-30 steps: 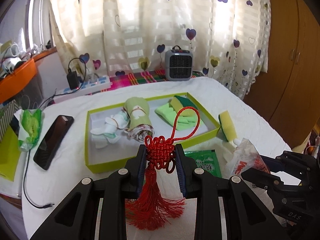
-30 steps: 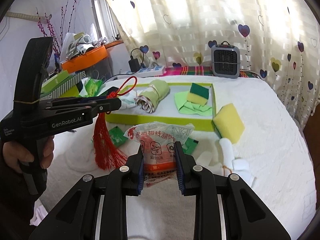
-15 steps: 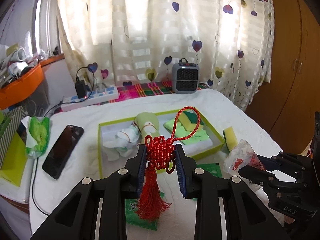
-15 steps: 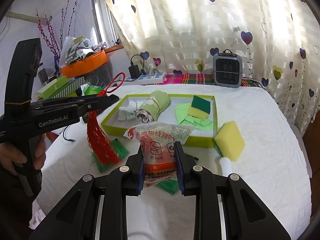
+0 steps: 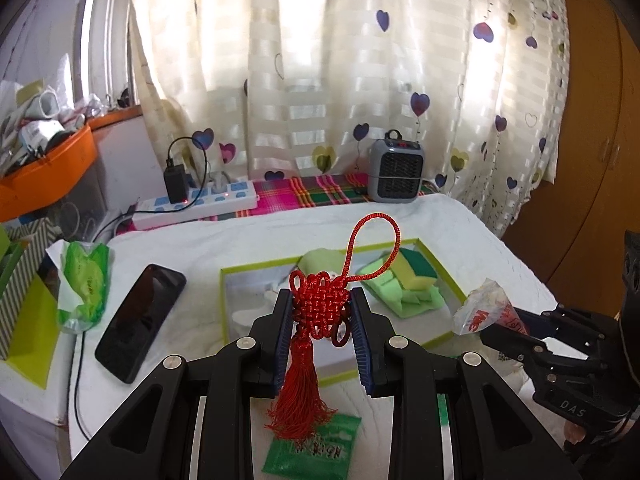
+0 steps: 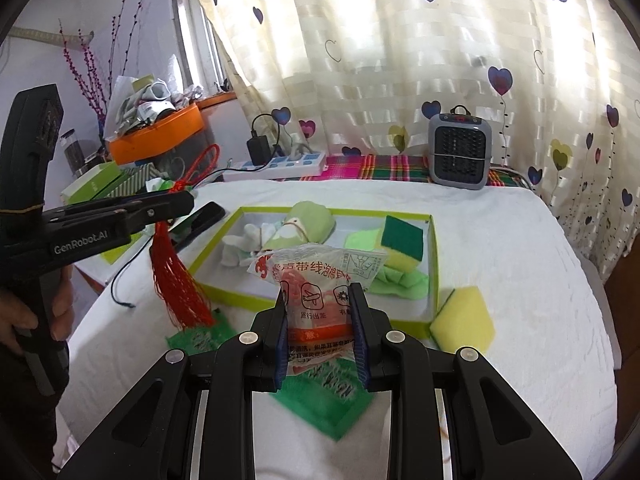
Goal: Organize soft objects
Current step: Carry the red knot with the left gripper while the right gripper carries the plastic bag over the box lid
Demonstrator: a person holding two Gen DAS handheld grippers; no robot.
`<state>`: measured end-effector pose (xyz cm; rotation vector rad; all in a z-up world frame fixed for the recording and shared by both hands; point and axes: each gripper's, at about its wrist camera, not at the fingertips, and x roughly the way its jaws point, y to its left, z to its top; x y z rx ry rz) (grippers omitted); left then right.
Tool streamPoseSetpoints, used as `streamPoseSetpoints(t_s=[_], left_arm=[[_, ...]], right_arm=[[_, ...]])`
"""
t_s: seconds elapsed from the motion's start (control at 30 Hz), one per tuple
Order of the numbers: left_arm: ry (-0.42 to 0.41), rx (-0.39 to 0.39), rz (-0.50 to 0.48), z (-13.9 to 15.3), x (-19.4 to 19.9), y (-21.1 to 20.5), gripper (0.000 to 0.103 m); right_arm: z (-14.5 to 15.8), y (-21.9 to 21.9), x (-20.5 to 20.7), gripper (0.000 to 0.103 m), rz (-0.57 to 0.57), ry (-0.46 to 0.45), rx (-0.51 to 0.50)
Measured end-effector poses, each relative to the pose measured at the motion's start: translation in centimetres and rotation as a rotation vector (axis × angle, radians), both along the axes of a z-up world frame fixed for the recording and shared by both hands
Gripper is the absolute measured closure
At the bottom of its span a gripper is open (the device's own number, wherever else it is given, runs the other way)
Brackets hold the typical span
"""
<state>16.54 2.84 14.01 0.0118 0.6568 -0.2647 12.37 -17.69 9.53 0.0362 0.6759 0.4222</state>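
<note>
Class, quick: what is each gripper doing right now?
Left gripper: shut on the red knot.
Right gripper: shut on the plastic packet.

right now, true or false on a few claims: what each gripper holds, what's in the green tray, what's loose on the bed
1. The left gripper is shut on a red Chinese knot tassel. True.
2. The right gripper is empty. False: it clamps a plastic packet with red print.
3. A green-and-yellow sponge lies inside the green tray. True.
4. The black phone sits in the tray. False: it lies on the white cover, left of the tray.
5. A yellow sponge lies outside the tray. True.
</note>
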Motion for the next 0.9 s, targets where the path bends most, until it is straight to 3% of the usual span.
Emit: streamPoseSetpoints(t_s=[0.53,0.9], left_arm=[[0.006,0.008,0.059,0.7,5.3,2.0,0.077],[0.097,0.022,0.022,-2.8,8.1,0.8,0.077]], right_arm=[[-1.0,1.1,5.6,0.076,-0.037,0.052,0.003],[-3.4,2.1,8.2,0.076,-0.022,0.127,-0.010]])
